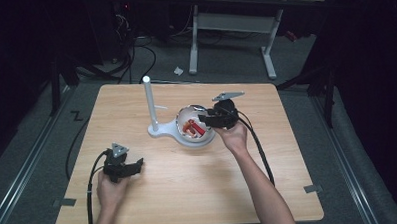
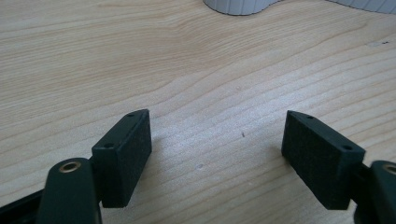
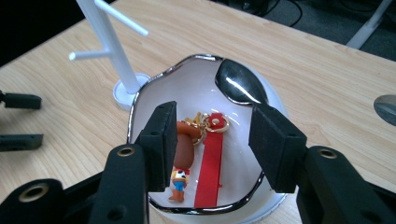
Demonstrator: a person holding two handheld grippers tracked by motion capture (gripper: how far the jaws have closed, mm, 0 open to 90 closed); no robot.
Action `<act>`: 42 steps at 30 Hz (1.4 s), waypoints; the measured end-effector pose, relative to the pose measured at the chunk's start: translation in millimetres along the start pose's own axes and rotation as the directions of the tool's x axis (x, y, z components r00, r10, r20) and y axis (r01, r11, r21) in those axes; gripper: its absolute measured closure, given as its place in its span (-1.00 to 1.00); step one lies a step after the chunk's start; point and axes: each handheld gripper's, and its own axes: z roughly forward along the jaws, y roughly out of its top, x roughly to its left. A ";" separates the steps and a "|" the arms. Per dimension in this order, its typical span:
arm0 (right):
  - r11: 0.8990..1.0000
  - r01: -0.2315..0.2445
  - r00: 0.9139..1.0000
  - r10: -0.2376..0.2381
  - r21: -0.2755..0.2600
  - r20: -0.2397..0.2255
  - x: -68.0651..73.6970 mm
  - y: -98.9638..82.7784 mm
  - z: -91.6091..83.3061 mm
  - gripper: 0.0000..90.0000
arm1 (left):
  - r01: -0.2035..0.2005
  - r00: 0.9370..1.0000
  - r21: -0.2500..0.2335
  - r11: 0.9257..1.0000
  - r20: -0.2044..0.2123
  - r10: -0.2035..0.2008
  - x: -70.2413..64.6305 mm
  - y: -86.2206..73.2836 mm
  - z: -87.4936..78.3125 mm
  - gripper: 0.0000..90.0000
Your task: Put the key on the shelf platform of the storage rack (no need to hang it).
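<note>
The right gripper (image 3: 210, 144) hovers over the white dish (image 3: 154, 84), jaws apart, with the red-strapped figurine keychain (image 3: 208, 161) lying between and below them. The left gripper (image 2: 217, 154) rests on the wooden table (image 2: 187, 60), jaws spread, nothing between them.

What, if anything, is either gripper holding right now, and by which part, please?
Nothing is held. The right gripper hangs open over the keychain in the white dish, jaws apart. The left gripper is open above the bare table.
</note>
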 end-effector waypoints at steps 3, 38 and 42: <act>1.000 0.002 1.000 -0.002 -0.006 0.008 -0.6 1.0 -4.8 0.15 | -0.001 1.000 -0.001 1.000 0.001 0.001 0.0 -0.1 0.1 -0.45; 0.995 -0.040 0.997 0.046 -0.094 0.063 -26.0 -11.1 -69.1 0.01 | -0.001 1.000 -0.001 1.000 0.001 0.001 0.1 0.0 0.0 -0.45; 0.994 -0.038 0.997 0.045 -0.104 0.066 -27.3 -12.8 -75.5 0.01 | 0.000 1.000 -0.002 1.000 0.000 0.000 0.0 0.0 0.1 -0.45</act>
